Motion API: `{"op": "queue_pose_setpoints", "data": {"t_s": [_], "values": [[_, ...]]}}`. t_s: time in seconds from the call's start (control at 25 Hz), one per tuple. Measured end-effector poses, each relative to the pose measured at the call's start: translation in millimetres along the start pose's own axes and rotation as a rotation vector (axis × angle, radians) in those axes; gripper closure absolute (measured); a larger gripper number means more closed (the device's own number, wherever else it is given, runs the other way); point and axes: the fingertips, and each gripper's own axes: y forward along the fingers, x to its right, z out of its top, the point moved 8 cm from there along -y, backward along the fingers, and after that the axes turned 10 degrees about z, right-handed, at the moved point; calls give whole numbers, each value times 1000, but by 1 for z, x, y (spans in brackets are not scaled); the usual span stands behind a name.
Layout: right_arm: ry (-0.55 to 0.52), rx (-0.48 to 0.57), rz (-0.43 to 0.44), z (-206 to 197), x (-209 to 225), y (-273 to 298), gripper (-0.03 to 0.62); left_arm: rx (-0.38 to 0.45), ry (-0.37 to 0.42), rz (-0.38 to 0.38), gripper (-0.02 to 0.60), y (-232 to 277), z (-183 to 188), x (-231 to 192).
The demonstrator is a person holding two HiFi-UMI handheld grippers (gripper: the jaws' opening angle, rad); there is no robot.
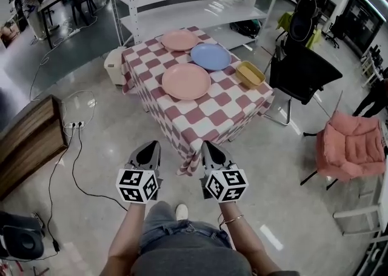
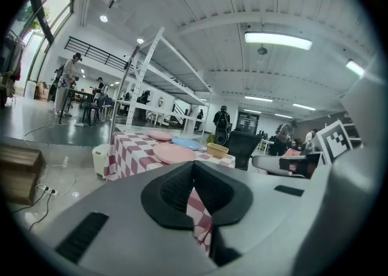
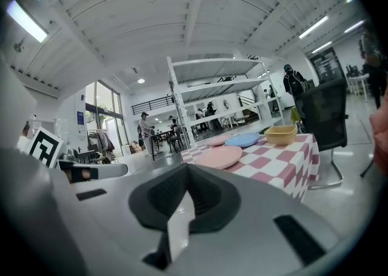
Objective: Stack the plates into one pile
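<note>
Clearly, the three plates lie separately on the small square table, which is covered with a red-and-white checked cloth; no plate is on another. The large round pink plate is on the near part of the table, toward the person. The round light-blue plate lies just behind it, more to the table's right side. The smaller round pink plate is at the far corner of the table, just beside the blue one. A yellow rectangular plastic bowl stands at the table's right corner, near the plates but not touching them.

Both grippers are held in front of the table, well apart from it, above the grey floor, and they point toward it. The left gripper has its jaws closed together at the tips, with nothing held. In the left gripper view, only the hanging cloth shows through the gap below the tips. The right gripper also has its jaws pressed together and is empty.

Behind the table stands a white metal shelf rack. A black chair is at the table's right side and a white bin at its left side.
</note>
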Motion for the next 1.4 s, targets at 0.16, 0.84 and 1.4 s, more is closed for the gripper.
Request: {"op": "queue_pose_setpoints", "data": {"t_s": [0.16, 0.84, 1.4], "values": [[12, -10, 25, -2, -3, 7, 584, 2, -22, 43, 566, -7, -1, -12], [28, -56, 90, -1, 3, 77, 585, -14, 1, 159, 566, 20, 4, -57], [61, -128, 102, 2, -2, 219, 583, -48, -50, 151, 566, 105, 28, -160]]}}
